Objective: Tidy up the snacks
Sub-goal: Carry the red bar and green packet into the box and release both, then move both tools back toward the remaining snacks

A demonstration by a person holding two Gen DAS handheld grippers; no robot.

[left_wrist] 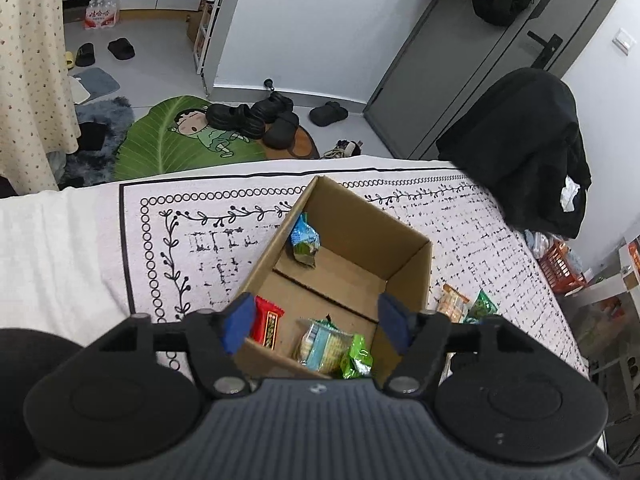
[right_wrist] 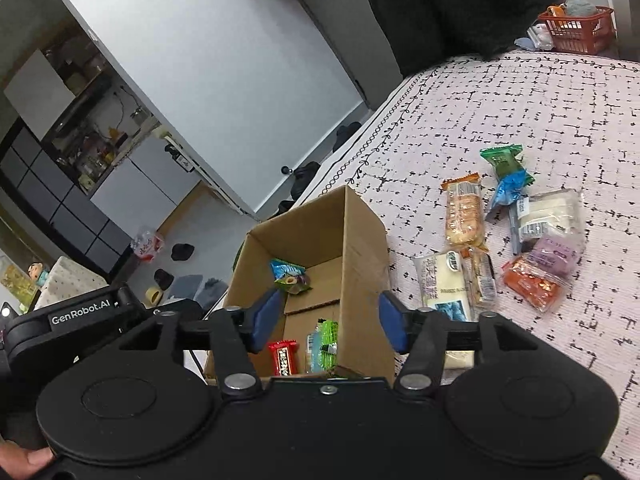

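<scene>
1. Left gripper (left_wrist: 316, 322): fingers spread wide, nothing between the blue pads (left_wrist: 240, 326). It hangs above the near end of the cardboard box (left_wrist: 408, 264), looking down into it.
2. Box is open at the top and stands on the patterned cloth (left_wrist: 192, 248). Seen from the left gripper, it runs away ahead, with the near rim just under the fingers.
3. Inside the box, close below the left gripper: a red packet (left_wrist: 269, 326) just inside the left pad, and a clear-wrapped packet (left_wrist: 320, 346) with a green packet (left_wrist: 358, 356) touching its right side.
4. Farther ahead in the box, a blue and green packet (left_wrist: 305, 242) leans against the left wall.
5. Right gripper (right_wrist: 326, 322): fingers also spread, holding nothing. The same box lies directly ahead and below, its right wall in line with the right pad (right_wrist: 392, 328).
6. Loose snacks lie on the cloth to the right of the right gripper, outside the box: a white packet (right_wrist: 442, 280) nearest, beside the box wall; an orange biscuit packet (right_wrist: 464, 212) beyond it; a green packet at the far end (right_wrist: 502, 162) with a blue one touching it; an orange-red packet (right_wrist: 534, 284) farthest right.
7. A fingertip (right_wrist: 28, 458) shows at the lower left edge of the right wrist view.
</scene>
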